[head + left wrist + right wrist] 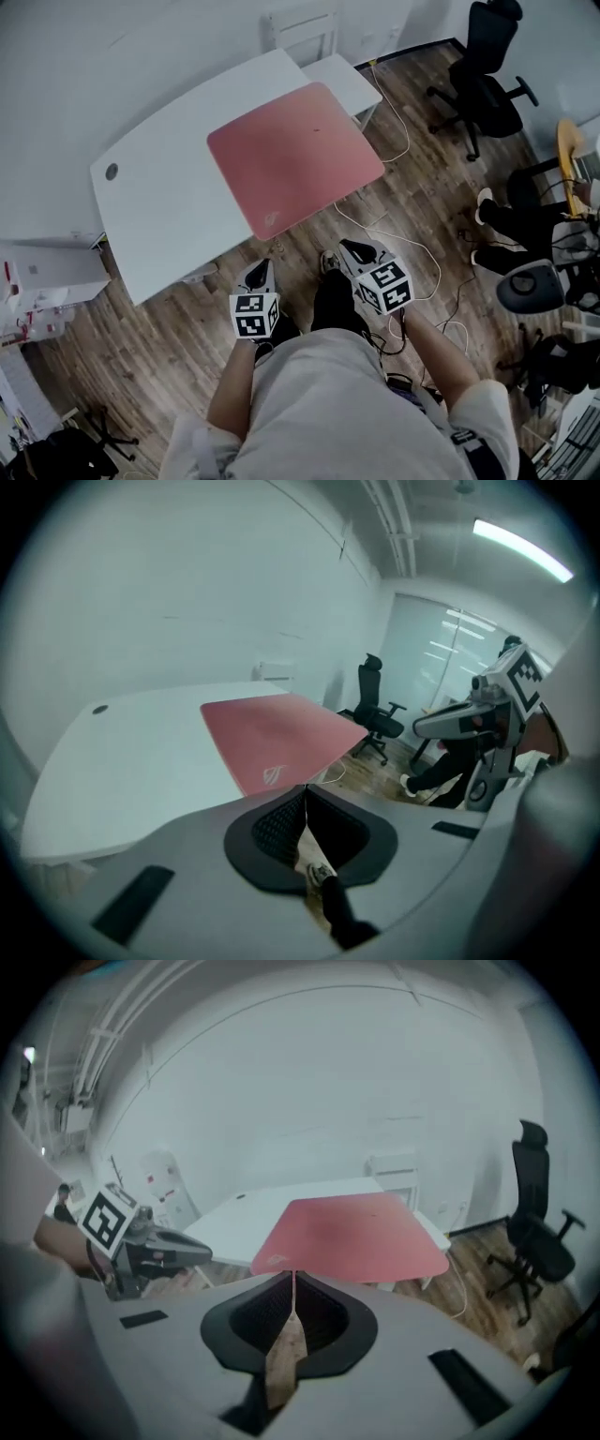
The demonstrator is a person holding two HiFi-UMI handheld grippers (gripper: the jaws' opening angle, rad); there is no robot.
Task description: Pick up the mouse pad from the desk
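Head view: mouse pad (pixel 295 155) flat on the desk (pixel 159 197), near edge overhanging. Left gripper (pixel 260 269) and right gripper (pixel 351 247) hover short of it, jaws pressed together, empty. Approach stage, I'd say; next, spread jaws and take that overhang.

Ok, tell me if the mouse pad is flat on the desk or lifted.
Flat: the mouse pad lies spread on the desk, not lifted. The left gripper and right gripper are shut, empty, short of it.
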